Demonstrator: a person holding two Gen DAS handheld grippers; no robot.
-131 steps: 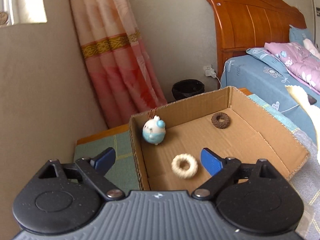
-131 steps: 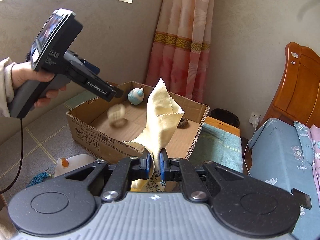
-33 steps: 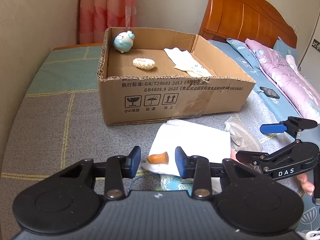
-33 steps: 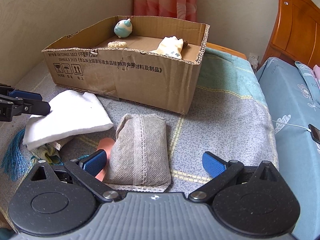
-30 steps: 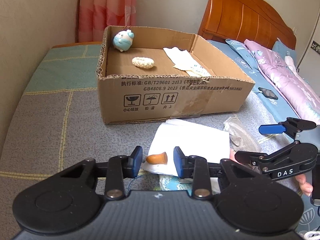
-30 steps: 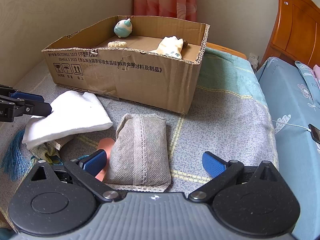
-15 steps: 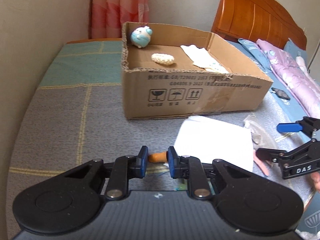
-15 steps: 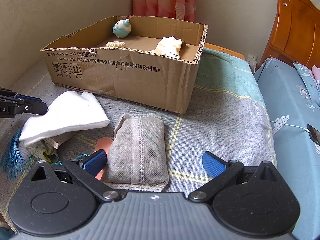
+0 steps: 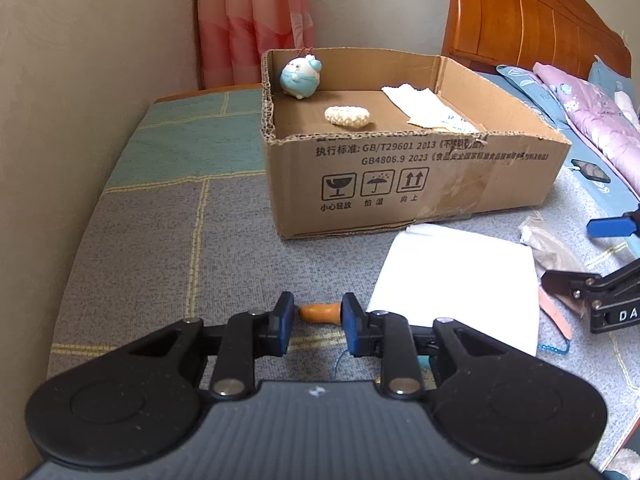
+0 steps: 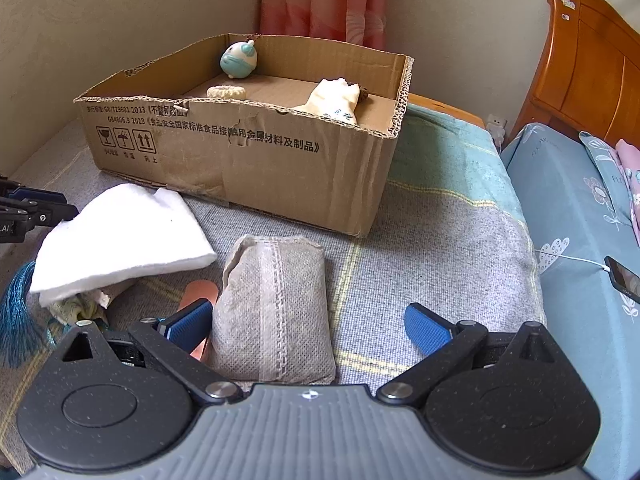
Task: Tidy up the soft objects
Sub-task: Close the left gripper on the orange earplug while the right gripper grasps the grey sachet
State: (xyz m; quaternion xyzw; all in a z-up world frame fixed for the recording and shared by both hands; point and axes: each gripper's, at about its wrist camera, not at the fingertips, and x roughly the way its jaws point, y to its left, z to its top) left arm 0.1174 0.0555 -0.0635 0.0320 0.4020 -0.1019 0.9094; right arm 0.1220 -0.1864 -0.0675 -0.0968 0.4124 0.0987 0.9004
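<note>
Each tool (image 9: 316,320) (image 10: 308,326) is black, blue-padded, silver-screwed, with ribbed grey housing.

Background only: pink patterned curtain (image 9: 252,20) hangs in the corner behind everything, plain beige wall (image 9: 92,60) on the left. Orange wooden headboard (image 10: 588,60) at right, bed with blue floral sheet (image 10: 580,200) below it, pink/purple quilt (image 9: 592,120) on top. Phone (image 10: 624,278) lies on the sheet edge, white cable (image 10: 572,258) plugged into it. White wall plug (image 10: 496,124) near the headboard foot. Grey and teal checked cover (image 9: 168,216) with yellow lines spans the near surface.
</note>
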